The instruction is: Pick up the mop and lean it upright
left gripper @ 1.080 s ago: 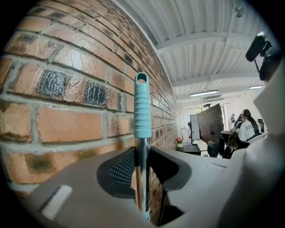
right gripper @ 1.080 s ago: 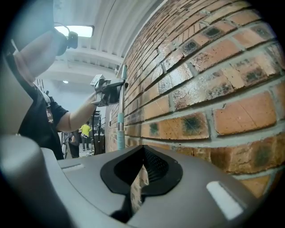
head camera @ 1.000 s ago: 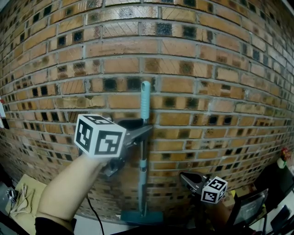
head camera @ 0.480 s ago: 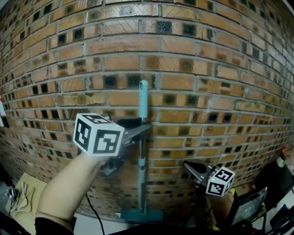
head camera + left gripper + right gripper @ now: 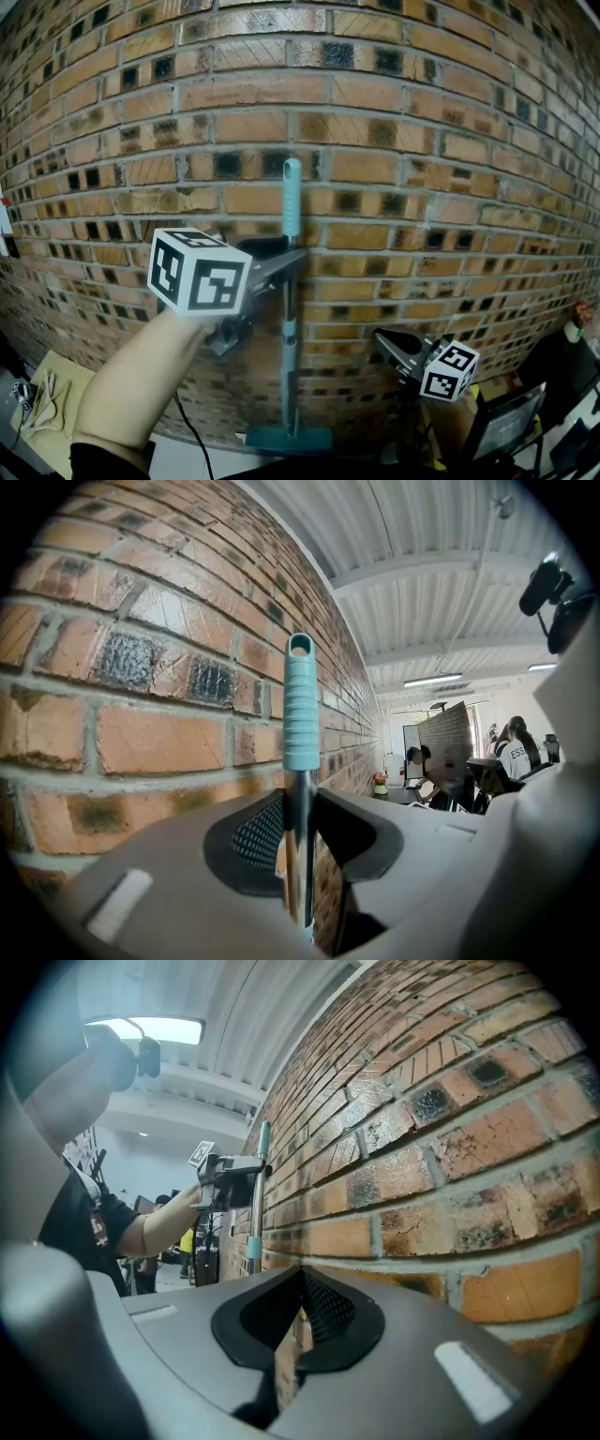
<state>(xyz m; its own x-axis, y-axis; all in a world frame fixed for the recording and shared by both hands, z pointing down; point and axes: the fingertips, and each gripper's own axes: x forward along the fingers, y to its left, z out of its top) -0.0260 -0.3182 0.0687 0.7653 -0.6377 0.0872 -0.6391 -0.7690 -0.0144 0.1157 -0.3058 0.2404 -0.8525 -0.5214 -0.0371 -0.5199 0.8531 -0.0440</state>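
The mop (image 5: 288, 349) stands upright, flat against the brick wall (image 5: 412, 178). Its top end is a ribbed teal grip (image 5: 292, 195) with a small hanging hole at the tip. Below the grip runs a thin, shiny metal pole (image 5: 300, 855), and a short teal collar (image 5: 290, 330) sits partway down it. At the bottom a flat, dark teal head (image 5: 289, 439) lies on the pale floor (image 5: 192, 461), right at the foot of the wall.

The left hand-held gripper (image 5: 287, 265) is held level and pinches the pole just under the teal grip. In the left gripper view the pole runs straight up between the two dark pads, which press on it from either side. The bare forearm (image 5: 131, 384) behind this gripper reaches in from the lower left.

The right hand-held gripper (image 5: 382, 337) hangs lower and to the right, apart from the mop, with its nose towards the wall. Its jaws are pressed together with nothing between them. The right gripper view looks along the bricks at the mop and the gripper clamped on it.
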